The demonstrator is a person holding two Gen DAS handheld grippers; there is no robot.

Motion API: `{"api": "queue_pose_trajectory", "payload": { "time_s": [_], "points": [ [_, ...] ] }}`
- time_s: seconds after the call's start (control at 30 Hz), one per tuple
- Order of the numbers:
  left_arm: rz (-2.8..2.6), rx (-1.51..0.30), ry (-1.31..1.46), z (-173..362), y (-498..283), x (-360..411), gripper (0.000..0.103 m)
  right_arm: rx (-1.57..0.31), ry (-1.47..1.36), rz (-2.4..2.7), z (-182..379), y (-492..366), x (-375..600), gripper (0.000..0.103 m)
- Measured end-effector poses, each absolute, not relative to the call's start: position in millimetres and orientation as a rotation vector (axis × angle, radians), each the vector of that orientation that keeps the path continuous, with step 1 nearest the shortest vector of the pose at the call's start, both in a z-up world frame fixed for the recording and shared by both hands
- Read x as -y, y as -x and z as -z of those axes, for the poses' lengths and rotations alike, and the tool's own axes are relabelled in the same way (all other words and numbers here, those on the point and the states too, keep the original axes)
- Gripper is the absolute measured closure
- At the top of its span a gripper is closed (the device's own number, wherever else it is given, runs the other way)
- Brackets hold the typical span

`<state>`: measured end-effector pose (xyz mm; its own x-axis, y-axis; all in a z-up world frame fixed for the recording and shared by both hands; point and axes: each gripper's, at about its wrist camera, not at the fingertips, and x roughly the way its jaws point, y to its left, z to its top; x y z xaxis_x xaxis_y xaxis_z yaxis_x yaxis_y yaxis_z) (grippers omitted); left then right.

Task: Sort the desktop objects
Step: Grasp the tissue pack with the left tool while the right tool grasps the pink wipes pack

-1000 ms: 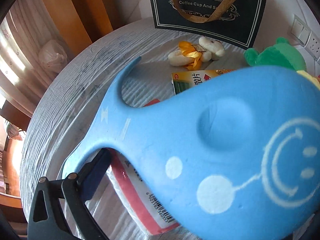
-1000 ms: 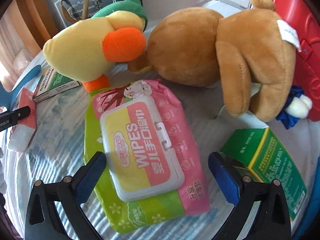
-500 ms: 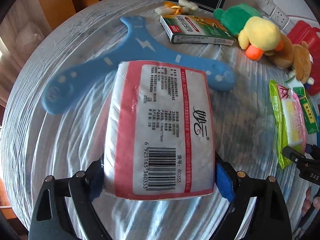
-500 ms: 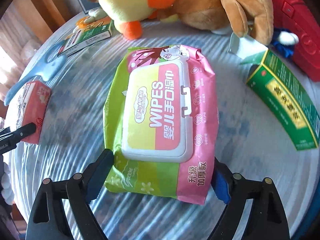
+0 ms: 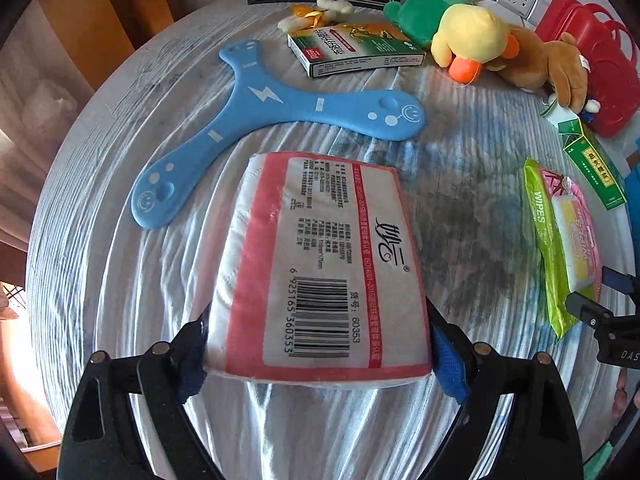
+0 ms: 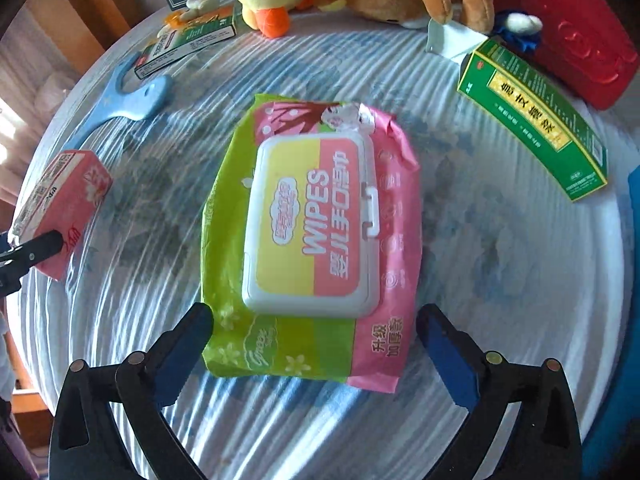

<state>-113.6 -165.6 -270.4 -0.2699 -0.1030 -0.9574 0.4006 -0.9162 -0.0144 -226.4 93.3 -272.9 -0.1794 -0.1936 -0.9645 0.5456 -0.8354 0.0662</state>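
Round table (image 5: 100, 264) under rippled clear film | left view: left gripper (image 5: 318, 354) pinching red-and-white plastic tissue pack (image 5: 320, 256), beside blue foam boomerang (image 5: 276, 108) | right view: right gripper (image 6: 314, 344) opening (pads clear) around pink-green wipes pack (image 6: 316, 236) | step: grasping; next: squeeze, lift.

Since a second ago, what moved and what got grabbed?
The left gripper swung away from the blue boomerang, which had filled its view, and closed its pads on the tissue pack. The right gripper pulled back from the plush toys to straddle the wipes pack; its jaws are opening, pads not pressing. The boomerang, duck, bear and green boxes stayed put.
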Motion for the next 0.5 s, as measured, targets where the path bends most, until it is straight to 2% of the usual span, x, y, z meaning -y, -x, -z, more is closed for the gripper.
{"api": "queue_pose_trajectory", "payload": {
  "time_s": [0.13,0.33,0.5],
  "points": [
    [2.238,-0.367,-1.701,274,130,173,0.012,-0.415,-1.575,2.083,256,238,-85,0.0],
    [2.135,-0.304,-1.841,308,155,173,0.012,-0.475,-1.647,2.08,290,237,-47,0.0],
    [2.138,-0.296,-1.846,297,154,174,0.012,-0.467,-1.658,2.078,294,241,-46,0.0]
  ]
}}
